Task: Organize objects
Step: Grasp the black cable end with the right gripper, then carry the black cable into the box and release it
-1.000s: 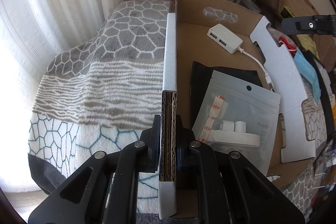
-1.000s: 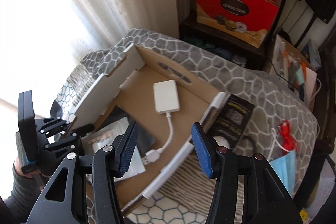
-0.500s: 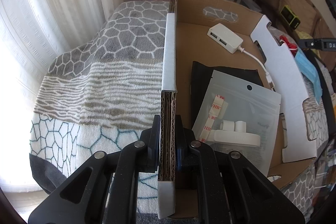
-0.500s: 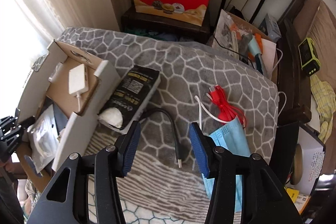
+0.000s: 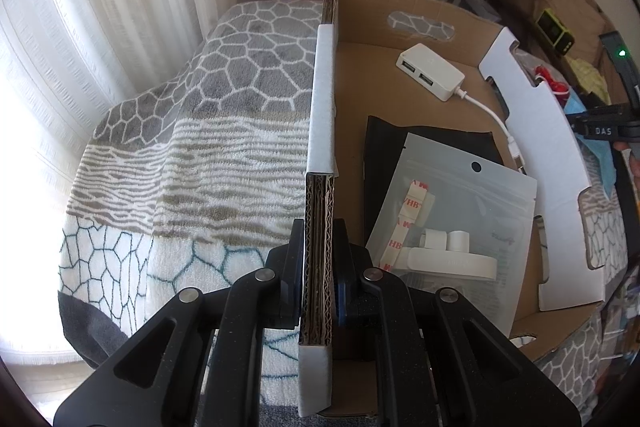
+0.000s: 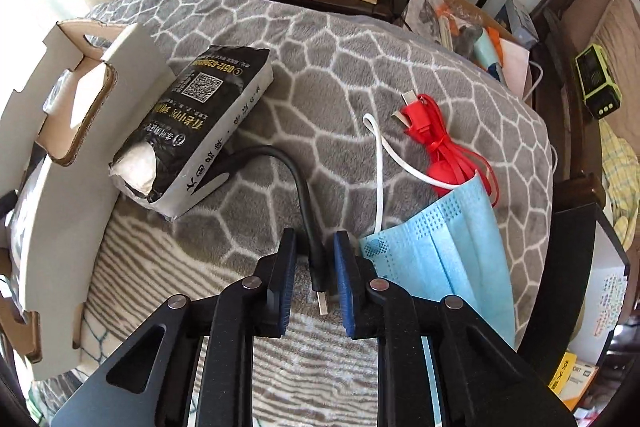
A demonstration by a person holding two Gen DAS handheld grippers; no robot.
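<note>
Right claw closing on black cable; left claw clamped on box wall.

Left claw is pinched tight on the cardboard wall of the box, centre frame, steadying it; hub and pouch lie inside. Right claw, lower centre, has just been closing, with the plug end of the black cable between its pads; the right pad looks at or near the plug, the left shows a gap, so no firm grip is confirmed. Cable lies on the blanket, its far end tucked under the black bag at left. Risks, as judged: the thin plug may slip out on lifting; the trapped end may drag the bag; the mask just beside the right pad may be snagged.
</note>
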